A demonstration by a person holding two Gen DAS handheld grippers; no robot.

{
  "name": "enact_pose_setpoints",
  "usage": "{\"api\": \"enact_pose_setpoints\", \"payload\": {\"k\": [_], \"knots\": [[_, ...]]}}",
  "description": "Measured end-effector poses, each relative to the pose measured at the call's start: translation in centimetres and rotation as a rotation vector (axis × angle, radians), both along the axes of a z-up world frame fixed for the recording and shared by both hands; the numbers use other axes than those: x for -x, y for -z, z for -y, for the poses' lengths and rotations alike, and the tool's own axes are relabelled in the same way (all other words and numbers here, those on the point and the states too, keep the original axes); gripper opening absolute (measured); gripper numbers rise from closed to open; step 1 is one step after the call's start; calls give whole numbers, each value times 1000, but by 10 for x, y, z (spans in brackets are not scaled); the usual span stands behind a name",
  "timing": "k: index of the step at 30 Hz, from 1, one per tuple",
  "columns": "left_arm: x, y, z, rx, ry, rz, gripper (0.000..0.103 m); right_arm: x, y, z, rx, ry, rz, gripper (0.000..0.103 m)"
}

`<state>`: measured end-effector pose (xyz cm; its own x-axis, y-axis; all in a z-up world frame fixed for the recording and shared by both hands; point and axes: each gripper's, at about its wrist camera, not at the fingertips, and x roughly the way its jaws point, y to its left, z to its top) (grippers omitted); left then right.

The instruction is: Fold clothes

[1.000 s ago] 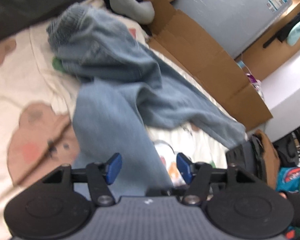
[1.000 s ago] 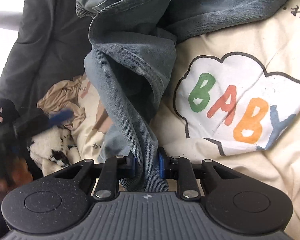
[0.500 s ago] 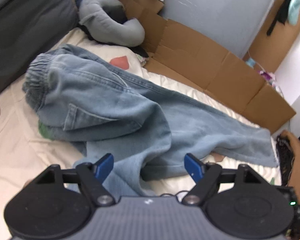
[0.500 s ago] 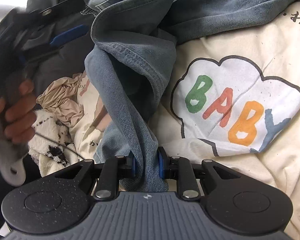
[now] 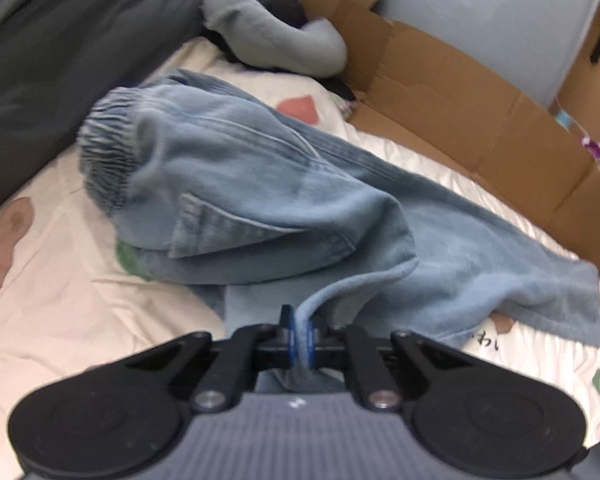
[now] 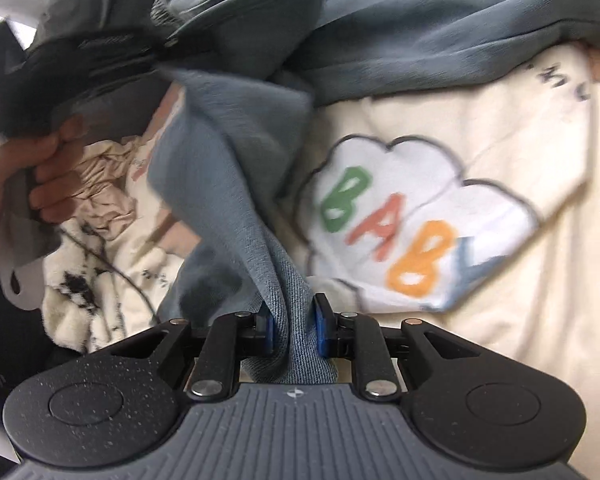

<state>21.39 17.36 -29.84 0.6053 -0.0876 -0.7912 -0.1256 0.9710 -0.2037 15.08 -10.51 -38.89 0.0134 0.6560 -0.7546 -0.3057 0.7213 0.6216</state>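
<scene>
Right now, from your left wrist camera, the jeans (image 5: 260, 184) are a pale blue denim pair lying crumpled across a cream bedsheet (image 5: 52, 288) printed with cartoon shapes. Their gathered elastic waistband (image 5: 108, 160) bunches up at the far left, a pocket flap shows in the middle, and one leg runs out flat towards the right. Your left gripper (image 5: 299, 334) has just snapped its jaws together, and a thin fold of the denim edge is pinched between the blue pads (image 5: 286, 332), nearly shut. Beyond the jeans lie a grey pillow (image 5: 276, 36) and a flattened cardboard box (image 5: 480, 120) along the far side of the bed; a dark grey cushion (image 5: 52, 48) fills the upper left.

From your right wrist camera, the same jeans (image 6: 236, 184) look darker and rise in a twisted rope from the tool up to a heap at the top. Your right gripper (image 6: 294, 326) is clamped on a thicker bunch of that denim, jaws a little apart around it and just now squeezing slightly tighter. To the right the sheet (image 6: 540, 320) shows a white cloud patch (image 6: 412, 216) spelling BABY in colours. At the left your hand (image 6: 40, 176) grips the other tool, blurred, above a rumpled beige cloth (image 6: 100, 184) and a fluffy black-and-white item (image 6: 76, 296).
</scene>
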Motion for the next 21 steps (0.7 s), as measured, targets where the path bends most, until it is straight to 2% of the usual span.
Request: {"api": "enact_pose_setpoints", "payload": {"k": [6,10,16,21], "knots": [[23,-18,-16,68,-87,58,4,-5,-24,23,110,-5,64,18],[33,-31,-21,105,-134,106,4,-6,-52,45,204,2,132,18],[44,-43,-17,188,-146,144,4,-6,-106,81,331,26,255,17],[45,-54,-7,244,-138,179,4,-3,-157,88,456,-16,411,17]]}}
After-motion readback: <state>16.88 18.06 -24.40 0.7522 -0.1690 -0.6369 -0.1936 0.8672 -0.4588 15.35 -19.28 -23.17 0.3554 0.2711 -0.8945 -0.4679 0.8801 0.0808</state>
